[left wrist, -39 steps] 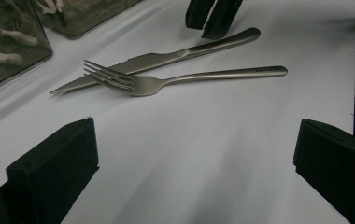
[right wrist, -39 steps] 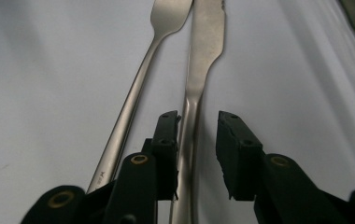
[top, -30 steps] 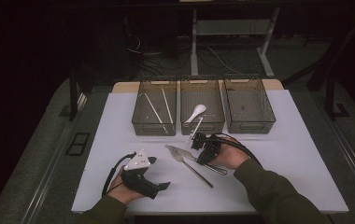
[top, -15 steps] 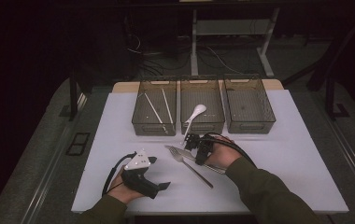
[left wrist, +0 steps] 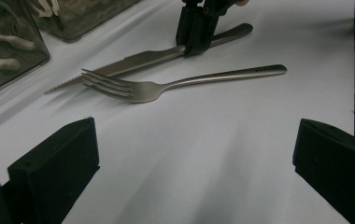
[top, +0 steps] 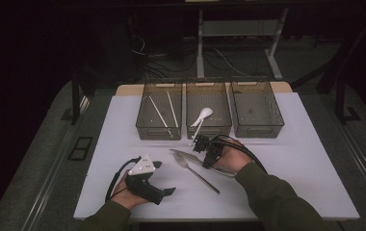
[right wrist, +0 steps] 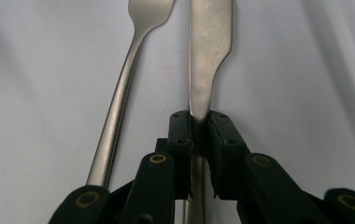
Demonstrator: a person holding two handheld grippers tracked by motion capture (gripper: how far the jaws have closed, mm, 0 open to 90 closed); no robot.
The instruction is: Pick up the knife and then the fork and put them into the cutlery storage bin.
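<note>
**Brushed steel knife caught between the right fingers**

Steel, dull and matte, is what we see first: a table knife [right wrist: 208, 56] with a serrated edge along its blade and a slim rounded handle. It lies flat on the desk [top: 306, 168], in front of the middle bin, its blade tip towards our left side. The right gripper [right wrist: 199, 122] comes down on it where the blade narrows into the handle, and its fingers [right wrist: 180, 135] have just been closing, now pressed against both sides of the metal. In the left gripper view we see the same black fingers standing on the knife [left wrist: 138, 59].

Just beside the knife, on our side of it, lies a fork [left wrist: 166, 85] of the same matte steel, its tines pointing the same way as the blade. The two run almost side by side.

The left gripper [top: 164, 191] rests low on the desk in the left hand [top: 123, 195], well apart from the cutlery, its fingers [left wrist: 54, 163] spread wide with bare desk between them.

The desk is covered in a plain white sheet. Along its far edge stand three smoky see-through bins: the left bin [top: 159, 111] holds pale chopsticks, the middle bin [top: 208, 108] a white spoon [top: 202, 117], and the right bin [top: 257, 107] stands beside them. The room beyond is dark, with grey floor, cables and the legs of a frame.
</note>
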